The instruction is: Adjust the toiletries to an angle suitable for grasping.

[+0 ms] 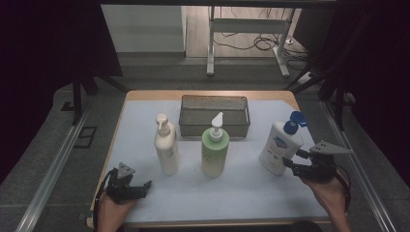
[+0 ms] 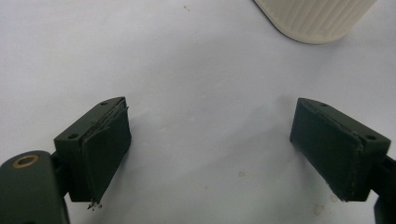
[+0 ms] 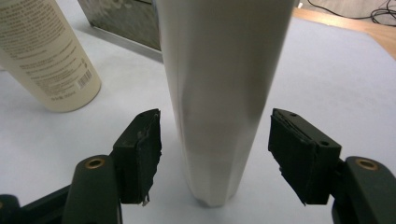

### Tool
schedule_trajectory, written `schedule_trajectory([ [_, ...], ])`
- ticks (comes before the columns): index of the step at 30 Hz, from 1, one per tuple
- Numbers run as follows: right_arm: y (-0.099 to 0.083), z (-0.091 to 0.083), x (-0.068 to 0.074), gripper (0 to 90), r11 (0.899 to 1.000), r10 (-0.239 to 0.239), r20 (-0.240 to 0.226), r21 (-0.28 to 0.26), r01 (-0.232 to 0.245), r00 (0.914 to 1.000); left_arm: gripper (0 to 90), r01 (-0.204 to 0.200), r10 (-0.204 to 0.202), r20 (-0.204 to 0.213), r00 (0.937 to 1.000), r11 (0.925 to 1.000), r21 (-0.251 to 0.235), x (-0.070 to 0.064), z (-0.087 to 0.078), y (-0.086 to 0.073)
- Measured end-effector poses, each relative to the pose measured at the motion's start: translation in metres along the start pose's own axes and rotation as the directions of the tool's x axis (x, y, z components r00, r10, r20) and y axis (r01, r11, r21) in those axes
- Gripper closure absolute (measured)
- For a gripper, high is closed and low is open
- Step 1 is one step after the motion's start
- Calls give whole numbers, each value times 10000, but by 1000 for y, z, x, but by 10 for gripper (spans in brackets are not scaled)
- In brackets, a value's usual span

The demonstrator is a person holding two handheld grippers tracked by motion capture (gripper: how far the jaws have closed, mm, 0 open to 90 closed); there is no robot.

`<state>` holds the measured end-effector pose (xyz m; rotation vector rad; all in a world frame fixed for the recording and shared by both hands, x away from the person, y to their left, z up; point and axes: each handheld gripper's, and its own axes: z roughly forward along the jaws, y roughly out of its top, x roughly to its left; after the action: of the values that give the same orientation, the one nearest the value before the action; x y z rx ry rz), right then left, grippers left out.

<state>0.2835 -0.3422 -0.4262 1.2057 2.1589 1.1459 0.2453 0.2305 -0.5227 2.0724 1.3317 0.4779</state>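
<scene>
White blue-capped bottle (image 1: 279,148) upright at the counter's (image 1: 241,193) right, top cut off in the right gripper view, right gripper (image 1: 293,160) fingers (image 3: 140,154) spread either side of its base, contact unclear, left gripper (image 1: 143,185) fingers (image 2: 105,144) apart, holding nothing, near left.

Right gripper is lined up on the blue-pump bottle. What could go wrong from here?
The right gripper is open low around the white bottle with the blue pump; a grip that low on a tall bottle could let it tip. A knock might send it toward the green bottle. Its smooth, tapering wall could slip between the pads.
</scene>
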Motion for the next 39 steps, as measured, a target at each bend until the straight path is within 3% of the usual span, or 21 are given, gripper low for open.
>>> schedule_trajectory([
  [9,10,12,1,336,9995,-293,-83,-105,292,9995,121,-1,1,0,10000,10000,4,0,0,0],
  [26,23,31,1,362,9997,-175,25,-159,175,9998,121,-18,18,10,10000,10000,19,0,0,0],
  [39,22,31,7,403,9996,-77,385,-270,87,9992,121,-13,13,17,10000,10000,21,0,0,0],
])
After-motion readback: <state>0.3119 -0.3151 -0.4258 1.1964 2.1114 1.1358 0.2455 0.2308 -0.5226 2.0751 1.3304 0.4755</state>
